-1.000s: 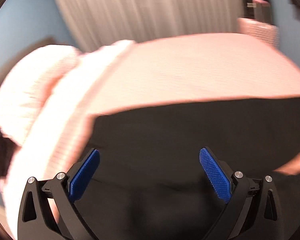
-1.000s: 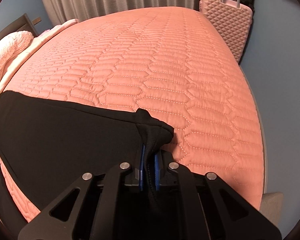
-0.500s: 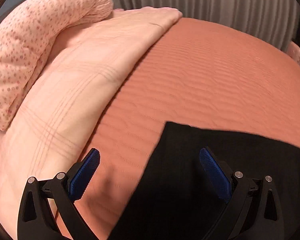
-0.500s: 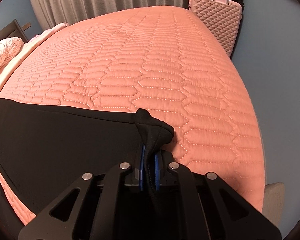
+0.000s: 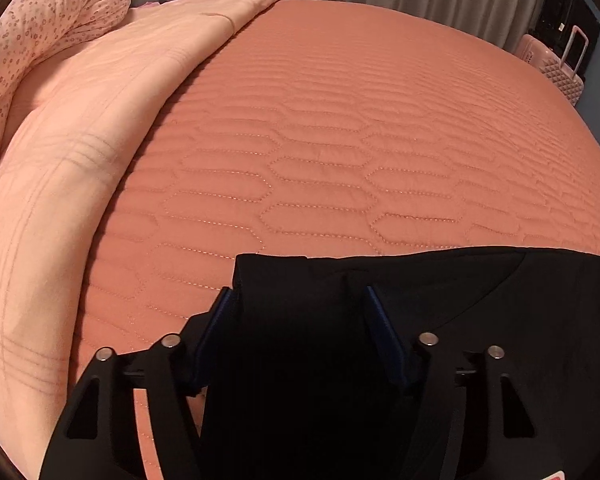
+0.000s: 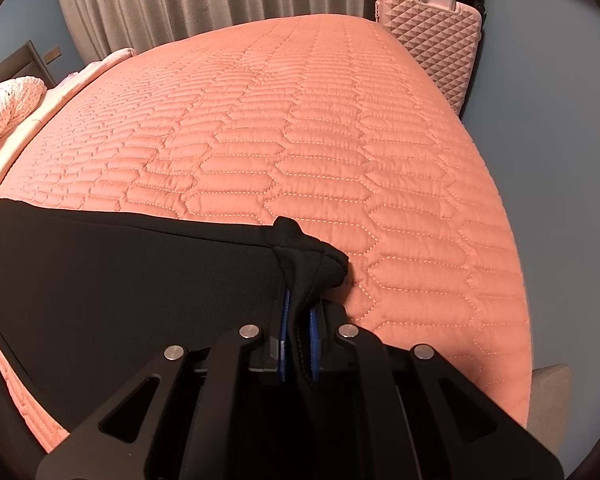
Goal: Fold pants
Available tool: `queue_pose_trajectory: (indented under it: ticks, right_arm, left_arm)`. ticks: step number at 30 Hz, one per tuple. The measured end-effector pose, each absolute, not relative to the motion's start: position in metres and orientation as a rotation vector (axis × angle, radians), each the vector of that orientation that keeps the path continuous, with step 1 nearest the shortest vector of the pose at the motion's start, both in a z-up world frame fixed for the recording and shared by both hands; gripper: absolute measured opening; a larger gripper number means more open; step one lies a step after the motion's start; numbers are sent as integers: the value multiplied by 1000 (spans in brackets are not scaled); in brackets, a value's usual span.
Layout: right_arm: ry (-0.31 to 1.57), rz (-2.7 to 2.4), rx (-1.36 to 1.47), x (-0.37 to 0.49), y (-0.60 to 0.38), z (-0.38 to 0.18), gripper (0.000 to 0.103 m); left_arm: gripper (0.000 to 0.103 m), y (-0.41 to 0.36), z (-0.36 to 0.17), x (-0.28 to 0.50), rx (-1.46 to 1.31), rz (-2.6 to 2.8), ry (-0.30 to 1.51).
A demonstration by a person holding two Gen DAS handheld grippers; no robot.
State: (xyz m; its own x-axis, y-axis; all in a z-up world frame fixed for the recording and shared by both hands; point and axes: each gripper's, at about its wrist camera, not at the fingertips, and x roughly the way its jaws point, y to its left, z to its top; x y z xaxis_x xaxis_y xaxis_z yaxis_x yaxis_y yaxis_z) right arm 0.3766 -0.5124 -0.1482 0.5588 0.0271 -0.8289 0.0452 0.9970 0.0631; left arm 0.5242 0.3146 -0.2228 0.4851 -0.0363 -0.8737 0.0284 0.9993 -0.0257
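Pants, black, lie flat along the near edge of a bed covered with a salmon quilted bedspread; in the right wrist view the cloth runs from the left border to a bunched corner just right of centre, and that corner rises off the quilt in a small peak. Right gripper: fingers together, clamped on that bunched corner; a fold of black cloth passes down between the blue pads and hides the gap. Left gripper: its jaws have just been closing; the other end of the pants sits between them, its square corner just beyond the tips; the left pad lies against the cloth's left edge, the right pad stands on top of the cloth; whether the pads press on the cloth cannot be told, the black cloth being too dark there. Beyond the pants the bedspread is smooth; a pale pink blanket lies along the bed's left side, with a spotted pink quilt heaped at its far end. A pink hard-shell suitcase stands upright beside the bed's far right corner; grey curtains hang behind the bed.
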Motion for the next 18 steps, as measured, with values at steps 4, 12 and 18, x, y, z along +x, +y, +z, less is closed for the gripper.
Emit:
queue_pose_trajectory:
  ticks: [4, 12, 18]
  right_arm:
    - [965, -27, 55, 374, -508, -146, 7]
    - [876, -22, 84, 357, -508, -115, 7]
    - [774, 41, 116, 318, -506, -58, 6]
  left_arm:
    - [28, 326, -208, 511, -74, -54, 1029]
    - [21, 322, -155, 467, -111, -47, 857]
    - [21, 322, -103, 415, -185, -99, 762]
